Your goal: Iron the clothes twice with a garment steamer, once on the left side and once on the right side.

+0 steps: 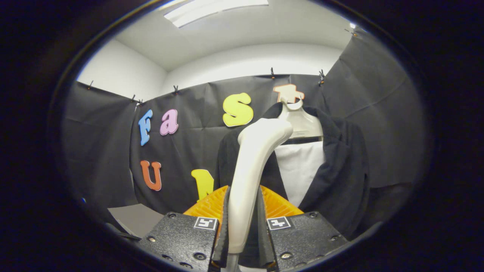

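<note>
Gripper: gripper closed on the steamer handle, both fingers pressing its sides
Steamer: upright between the fingers, head tipped toward the jacket
Jacket: black jacket on a hanger, just beyond the fingers and slightly right
Next move: likely forward to the front panel, then a stroke along its length

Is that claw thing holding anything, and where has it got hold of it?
Yes. The gripper is shut on the steamer, both fingers pressing its handle low down.
</note>
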`<state>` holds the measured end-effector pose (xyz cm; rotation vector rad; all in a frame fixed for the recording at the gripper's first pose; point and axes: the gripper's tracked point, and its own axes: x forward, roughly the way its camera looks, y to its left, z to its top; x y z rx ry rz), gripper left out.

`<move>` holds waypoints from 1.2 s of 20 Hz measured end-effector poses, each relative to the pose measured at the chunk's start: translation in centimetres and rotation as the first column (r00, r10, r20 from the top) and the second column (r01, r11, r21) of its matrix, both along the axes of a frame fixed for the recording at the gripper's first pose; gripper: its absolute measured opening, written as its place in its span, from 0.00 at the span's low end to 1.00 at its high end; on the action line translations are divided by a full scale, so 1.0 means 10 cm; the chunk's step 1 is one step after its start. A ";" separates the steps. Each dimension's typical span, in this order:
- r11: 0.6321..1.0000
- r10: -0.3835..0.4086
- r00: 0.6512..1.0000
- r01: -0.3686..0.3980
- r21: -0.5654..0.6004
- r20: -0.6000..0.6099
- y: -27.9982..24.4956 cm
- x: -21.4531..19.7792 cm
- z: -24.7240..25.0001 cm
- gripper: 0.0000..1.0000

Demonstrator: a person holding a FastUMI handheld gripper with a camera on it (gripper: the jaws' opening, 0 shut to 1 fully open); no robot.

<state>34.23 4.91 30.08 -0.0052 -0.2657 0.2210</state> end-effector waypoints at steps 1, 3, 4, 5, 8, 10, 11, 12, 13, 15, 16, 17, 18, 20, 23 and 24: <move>1.000 0.001 1.000 -0.001 -0.002 0.000 0.01 0.04 0.00 0.35; 1.000 -0.002 1.000 0.002 0.000 -0.003 0.04 0.09 -0.03 0.35; 1.000 -0.012 1.000 0.012 0.004 -0.008 0.03 0.11 -0.07 0.35; 1.000 -0.020 1.000 0.021 0.006 -0.016 0.04 0.12 -0.12 0.35; 0.999 -0.039 0.998 0.039 0.002 -0.039 0.11 0.12 -0.26 0.35; 0.999 -0.040 0.998 0.040 0.006 -0.051 0.16 0.10 -0.33 0.35; 0.999 -0.039 0.997 0.040 0.009 -0.062 0.18 0.09 -0.37 0.35; 0.999 -0.042 0.996 0.043 0.014 -0.074 0.20 0.09 -0.43 0.35; 0.999 -0.044 0.995 0.045 0.016 -0.085 0.21 0.07 -0.49 0.35; 0.998 -0.044 0.993 0.047 0.030 -0.109 0.21 0.05 -0.60 0.35; 0.998 -0.043 0.992 0.048 0.041 -0.122 0.22 0.04 -0.65 0.35; 0.998 -0.041 0.990 0.048 0.049 -0.135 0.20 0.02 -0.70 0.35; 0.997 -0.040 0.988 0.049 0.060 -0.147 0.20 0.03 -0.76 0.35; 0.996 -0.044 0.984 0.057 0.070 -0.173 0.17 0.01 -0.89 0.35; 0.995 -0.053 0.978 0.070 0.076 -0.203 0.11 -0.02 -1.05 0.35; 0.994 -0.052 0.975 0.070 0.081 -0.215 0.11 -0.03 -1.11 0.35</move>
